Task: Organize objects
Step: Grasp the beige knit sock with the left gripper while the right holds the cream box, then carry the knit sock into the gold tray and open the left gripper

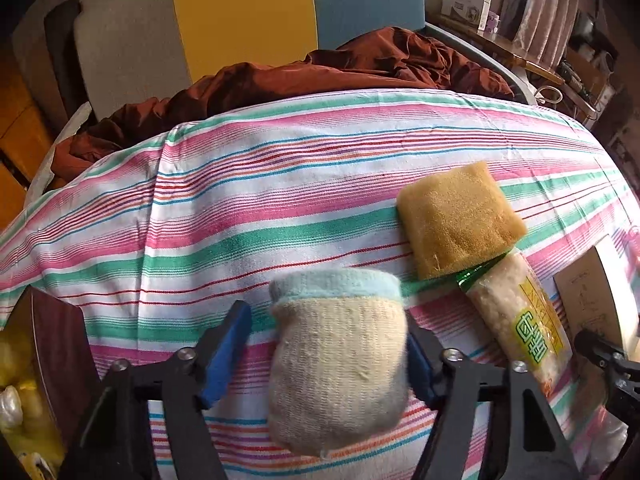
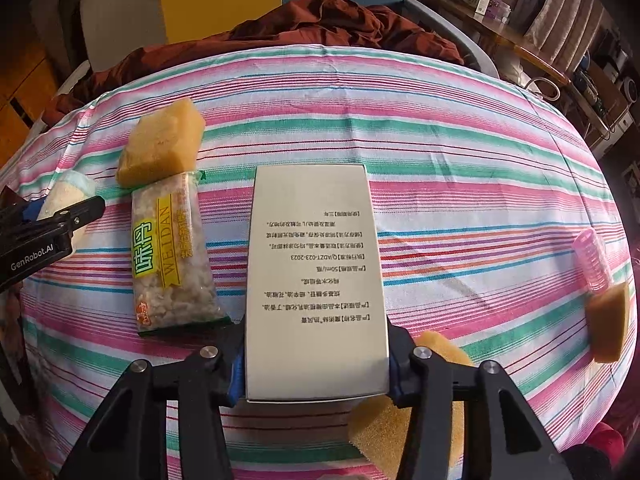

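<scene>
- Left wrist view: the left gripper (image 1: 334, 354) has a rolled cream sock (image 1: 336, 360) with a pale blue cuff between its blue pads. The right pad touches the sock's side; a strip of cloth shows between the left pad and the sock, so a firm grip cannot be confirmed.
- The sock lies on a striped cloth (image 1: 280, 184) in pink, green and white that covers the surface beneath.
- Ahead and to the right of this gripper lies a yellow sponge (image 1: 460, 220). Its near edge rests on the green end of a clear snack packet (image 1: 516, 312), which runs back along the gripper's right side.
- Further right, a card box (image 1: 596, 296) shows at the frame edge, with part of the other gripper just below it.
- Beyond the cloth's far edge lies a crumpled rust-brown fabric (image 1: 360, 68).

- Right wrist view: the right gripper (image 2: 316, 354) is closed on a white box (image 2: 316, 276) printed with small text; both pads press its near end, one on each long side. The box points straight ahead from the gripper, over the striped cloth (image 2: 460, 152).
- Just left of the box lies the snack packet (image 2: 172, 256), with the yellow sponge (image 2: 160, 148) at its far end.
- Far left, the left gripper (image 2: 60, 220) appears with the sock (image 2: 66, 196) at its tips.
- Under and just right of the right gripper sits another sponge (image 2: 384, 432). Well to the right lie a third sponge (image 2: 608, 324) and a pink ribbed roller (image 2: 592, 264), touching each other.
</scene>
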